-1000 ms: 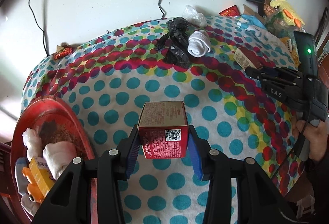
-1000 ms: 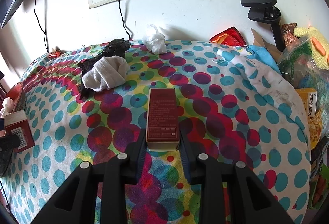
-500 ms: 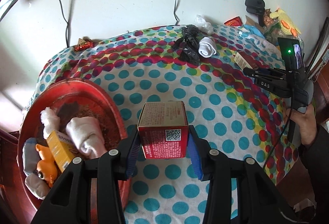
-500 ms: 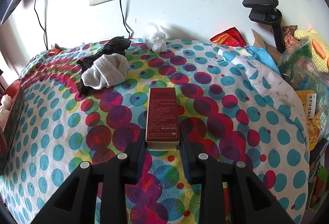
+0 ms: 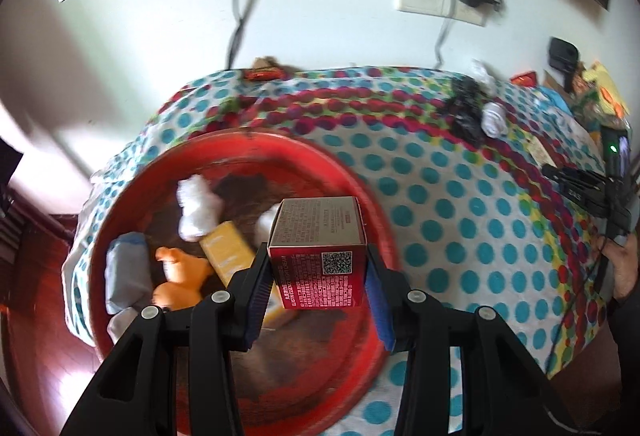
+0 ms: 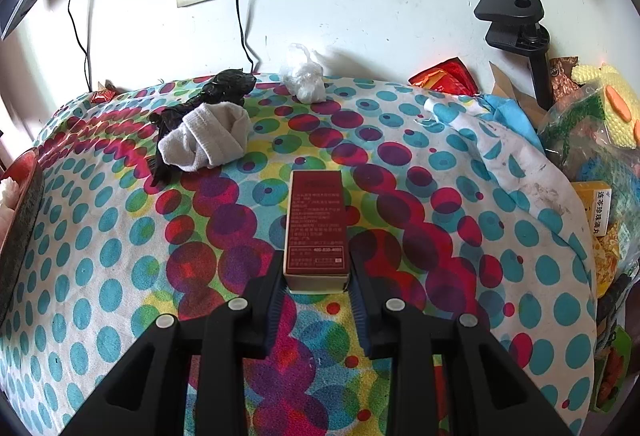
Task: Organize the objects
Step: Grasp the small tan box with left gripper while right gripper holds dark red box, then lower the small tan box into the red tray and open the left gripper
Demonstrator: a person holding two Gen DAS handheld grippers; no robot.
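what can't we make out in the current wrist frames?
- Left wrist: the red box in the left gripper hides part of the basin floor and the white item behind it.
- Left wrist: motion blur; print on the yellow box unreadable.
- Left wrist: right gripper too small and edge-on to judge its grip.
- Right wrist: fingers hide the flat box's near sides; contact unclear.
- Right wrist: basin cut off at the left edge.

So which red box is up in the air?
The cube-shaped red box, held by the left gripper above the red basin. The long flat red box in the right gripper lies on the dotted cloth.
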